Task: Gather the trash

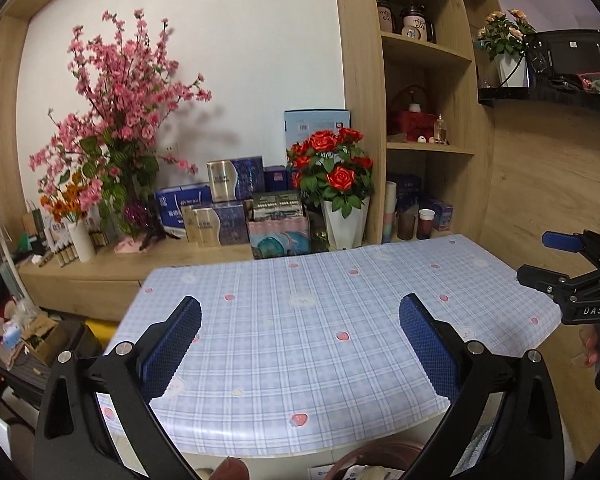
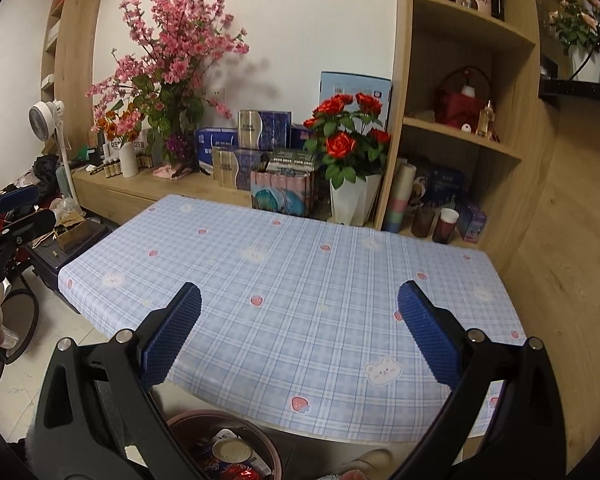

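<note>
Both tongs, the left gripper and right gripper, hang spread wide and empty above a blue plaid tablecloth. Trash, including a paper cup, sits in a brown bin below the table's near edge.

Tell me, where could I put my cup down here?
The checked tablecloth shows nothing standing on it, from its near edge by the trash bin to the far edge by the red roses. The wooden ledge behind is crowded with boxes and vases.
</note>
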